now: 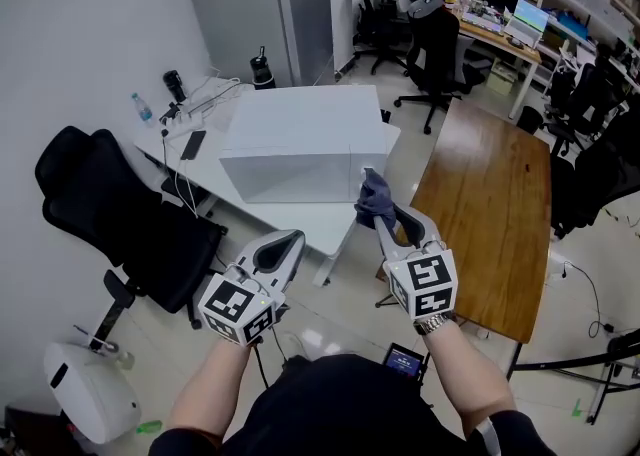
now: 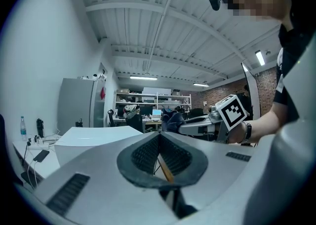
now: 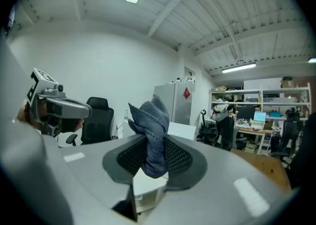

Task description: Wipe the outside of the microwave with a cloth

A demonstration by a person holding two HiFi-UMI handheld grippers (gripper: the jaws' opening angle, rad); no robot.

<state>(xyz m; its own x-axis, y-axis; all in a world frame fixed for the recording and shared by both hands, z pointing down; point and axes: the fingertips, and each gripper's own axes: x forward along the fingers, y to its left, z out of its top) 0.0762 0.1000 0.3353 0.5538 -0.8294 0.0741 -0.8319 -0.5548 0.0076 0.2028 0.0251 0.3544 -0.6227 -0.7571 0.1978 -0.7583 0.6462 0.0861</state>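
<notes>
The white surface [image 1: 290, 214] stands by the wall, with a brown wooden table [image 1: 490, 194] to its right and a black office chair [image 1: 110, 204] to its left. On the surface sits the microwave [image 1: 300, 139], a plain white box whose near face is turned toward the person.

The left tool [image 1: 285, 246] is held level, short of the surface's near edge and apart from the microwave; its jaws are pressed together with nothing between them. The right tool [image 1: 385, 219] points at the microwave's near right corner, its jaws clamped on a dark blue-grey cloth [image 1: 376, 196]. The cloth bunches up above the pads (a short tail hangs below them). It lies against that corner in the head view, though whether it touches cannot be told.
</notes>
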